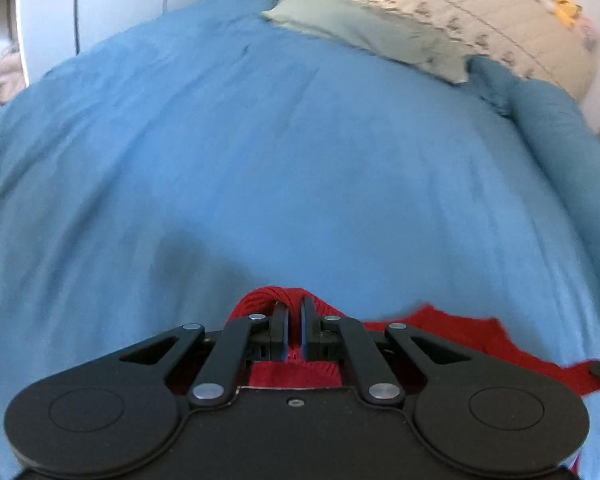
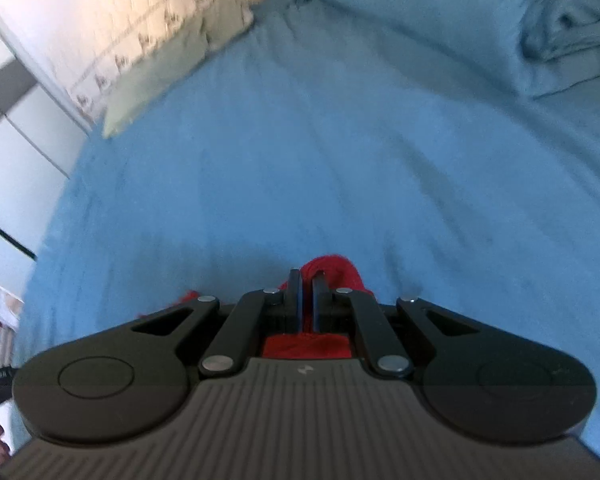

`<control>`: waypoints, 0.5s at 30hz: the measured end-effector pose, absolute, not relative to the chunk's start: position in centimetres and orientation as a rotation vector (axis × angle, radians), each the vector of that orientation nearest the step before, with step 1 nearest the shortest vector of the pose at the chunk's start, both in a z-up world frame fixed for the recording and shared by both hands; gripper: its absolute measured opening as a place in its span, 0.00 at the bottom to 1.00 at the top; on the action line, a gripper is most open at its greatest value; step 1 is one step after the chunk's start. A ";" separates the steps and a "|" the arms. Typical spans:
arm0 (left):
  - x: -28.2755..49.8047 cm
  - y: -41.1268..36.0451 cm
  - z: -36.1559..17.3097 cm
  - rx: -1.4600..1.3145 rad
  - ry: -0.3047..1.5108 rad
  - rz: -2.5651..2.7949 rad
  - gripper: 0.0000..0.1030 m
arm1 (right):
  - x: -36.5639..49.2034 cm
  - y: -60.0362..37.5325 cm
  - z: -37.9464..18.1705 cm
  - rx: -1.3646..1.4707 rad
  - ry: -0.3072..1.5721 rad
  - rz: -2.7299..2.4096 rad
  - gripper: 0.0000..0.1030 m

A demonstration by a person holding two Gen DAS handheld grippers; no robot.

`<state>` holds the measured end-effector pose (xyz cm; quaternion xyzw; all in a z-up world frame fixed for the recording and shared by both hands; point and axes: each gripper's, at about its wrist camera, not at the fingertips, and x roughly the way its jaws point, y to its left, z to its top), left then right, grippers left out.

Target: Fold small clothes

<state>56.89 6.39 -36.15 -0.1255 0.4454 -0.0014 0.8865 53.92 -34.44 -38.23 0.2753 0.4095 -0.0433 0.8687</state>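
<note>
Two wrist cameras look forward over a bed covered in a blue sheet (image 1: 284, 168). In the left wrist view, the left gripper (image 1: 295, 320) has its two black fingers closed almost together, pinching a bunched fold of a red knitted garment (image 1: 452, 330). The red fabric rises in a hump around the fingertips and spreads out to the right along the near edge of the bed, where a small black part of the other tool touches its far end. In the right wrist view, the right gripper (image 2: 307, 284) also has its fingers nearly shut, clamped on a bunch of the same red garment (image 2: 336, 270), which bulges up just beyond the tips and shows again beneath the fingers. Both views are slightly blurred. Toward the far edge of the bed lie a pale green pillow (image 1: 364, 32) and, behind it, a cream quilt (image 1: 480, 12) with a small repeating print. A rolled blue bolster (image 1: 568, 148) lies along the bed's right edge. At the far right corner in the right view sits a pile of crumpled blue bedding (image 2: 572, 20)
</note>
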 end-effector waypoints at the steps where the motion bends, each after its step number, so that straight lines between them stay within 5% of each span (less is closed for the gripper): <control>1: 57.2 6.4 -36.8 -0.276 0.927 0.010 0.06 | 54.5 -34.3 -38.8 0.562 0.862 -0.088 0.20; 3: 57.3 6.6 -37.1 -0.286 0.926 0.027 0.10 | 54.9 -34.2 -39.3 0.539 0.858 -0.068 0.24; 4: 57.0 6.6 -36.9 -0.287 0.912 0.044 0.27 | 54.7 -34.1 -39.3 0.522 0.852 -0.067 0.34; 5: 56.7 6.5 -36.3 -0.282 0.896 0.063 0.53 | 54.6 -34.1 -39.0 0.501 0.836 -0.051 0.47; 6: 56.3 6.9 -35.7 -0.275 0.867 0.087 0.67 | 54.4 -34.0 -38.6 0.486 0.819 -0.041 0.76; 7: 55.3 7.0 -34.8 -0.261 0.826 0.112 0.82 | 53.7 -33.9 -37.9 0.467 0.777 -0.036 0.91; 15: 48.6 1.7 -34.4 -0.048 0.851 -0.068 0.87 | 49.0 -29.1 -35.8 0.252 0.717 0.216 0.97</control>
